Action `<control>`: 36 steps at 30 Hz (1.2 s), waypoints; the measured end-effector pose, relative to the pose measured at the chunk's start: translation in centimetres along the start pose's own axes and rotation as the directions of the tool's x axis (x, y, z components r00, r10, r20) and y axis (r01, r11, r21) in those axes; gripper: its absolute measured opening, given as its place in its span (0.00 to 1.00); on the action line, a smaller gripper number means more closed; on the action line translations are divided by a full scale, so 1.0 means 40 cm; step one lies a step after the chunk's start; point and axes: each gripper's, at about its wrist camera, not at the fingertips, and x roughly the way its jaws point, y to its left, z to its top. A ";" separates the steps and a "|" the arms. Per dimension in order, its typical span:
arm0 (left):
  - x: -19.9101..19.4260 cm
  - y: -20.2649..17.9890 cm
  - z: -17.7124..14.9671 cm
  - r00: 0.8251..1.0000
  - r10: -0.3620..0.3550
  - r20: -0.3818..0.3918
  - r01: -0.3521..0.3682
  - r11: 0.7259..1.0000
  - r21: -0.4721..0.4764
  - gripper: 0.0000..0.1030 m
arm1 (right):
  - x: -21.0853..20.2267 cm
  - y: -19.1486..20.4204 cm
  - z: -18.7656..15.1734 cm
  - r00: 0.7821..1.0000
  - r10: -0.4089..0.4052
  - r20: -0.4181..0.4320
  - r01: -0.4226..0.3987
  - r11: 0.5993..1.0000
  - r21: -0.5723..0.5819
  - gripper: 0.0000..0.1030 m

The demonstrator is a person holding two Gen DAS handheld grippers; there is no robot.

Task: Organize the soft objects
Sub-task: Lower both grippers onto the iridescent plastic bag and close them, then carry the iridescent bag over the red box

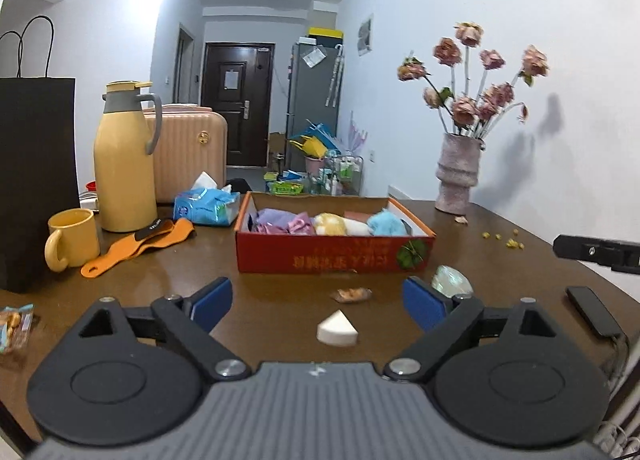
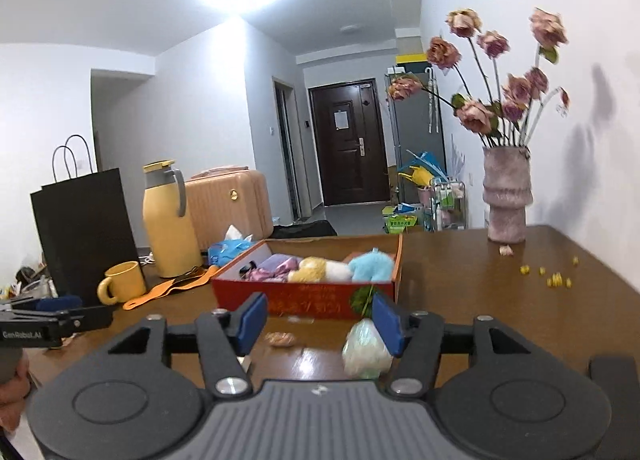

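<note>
A red cardboard box point(image 1: 334, 258) point(image 2: 304, 302) stands mid-table and holds purple, pink, yellow, white and blue soft objects point(image 1: 332, 223) point(image 2: 320, 269). My left gripper point(image 1: 318, 302) is open in front of the box, low over the table. A white wedge sponge point(image 1: 337, 329) lies on the table between its fingers, untouched. My right gripper point(image 2: 320, 320) is open too. A pale green soft lump point(image 2: 366, 352) point(image 1: 452, 281) rests on the table right beside the inner side of its right finger; the left finger is well clear of it.
A small wrapped snack point(image 1: 352, 294) point(image 2: 280, 339) lies before the box. Left of the box are a yellow thermos point(image 1: 124, 160), a yellow mug point(image 1: 74, 242), an orange strap point(image 1: 140, 246), a tissue pack point(image 1: 206, 206) and a black bag point(image 1: 36, 180). A vase of flowers point(image 1: 458, 172) stands far right; a black phone point(image 1: 594, 316) lies near the right edge.
</note>
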 end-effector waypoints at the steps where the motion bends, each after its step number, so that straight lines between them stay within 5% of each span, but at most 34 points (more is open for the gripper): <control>1: -0.010 -0.006 -0.004 1.000 -0.005 -0.001 0.005 1.000 0.004 0.91 | -0.016 0.004 -0.015 1.000 0.003 0.001 -0.003 1.000 0.012 0.56; 10: 0.041 -0.065 -0.013 0.997 -0.073 -0.040 0.075 0.997 0.034 0.92 | -0.034 -0.026 -0.079 0.999 -0.025 -0.023 0.026 0.997 0.075 0.56; 16: 0.199 -0.115 -0.016 0.980 -0.161 -0.120 0.162 0.987 -0.001 0.90 | 0.054 -0.088 -0.086 0.996 -0.053 -0.066 0.060 0.991 0.117 0.56; 20: 0.347 -0.154 0.009 0.961 -0.211 -0.180 0.202 0.977 -0.067 0.76 | 0.157 -0.143 -0.074 0.993 -0.057 -0.107 0.075 0.983 0.169 0.54; 28: 0.623 -0.203 0.011 0.885 -0.365 -0.290 0.290 0.918 -0.271 0.57 | 0.382 -0.269 -0.087 0.983 -0.014 -0.182 0.072 0.946 0.316 0.46; 31: 0.703 -0.206 -0.020 0.834 -0.413 -0.366 0.305 0.898 -0.318 0.27 | 0.457 -0.304 -0.116 0.973 0.043 -0.225 0.050 0.919 0.391 0.41; 33: 0.726 -0.184 -0.037 0.806 -0.467 -0.363 0.328 0.863 -0.384 0.19 | 0.489 -0.313 -0.138 0.967 0.069 -0.246 0.042 0.907 0.418 0.36; 35: 0.737 -0.163 -0.047 0.778 -0.519 -0.355 0.349 0.826 -0.443 0.13 | 0.503 -0.317 -0.149 0.963 0.103 -0.248 0.016 0.900 0.436 0.14; 36: 0.740 -0.159 -0.052 0.771 -0.529 -0.354 0.348 0.816 -0.461 0.13 | 0.509 -0.319 -0.153 0.960 0.130 -0.250 -0.003 0.892 0.452 0.13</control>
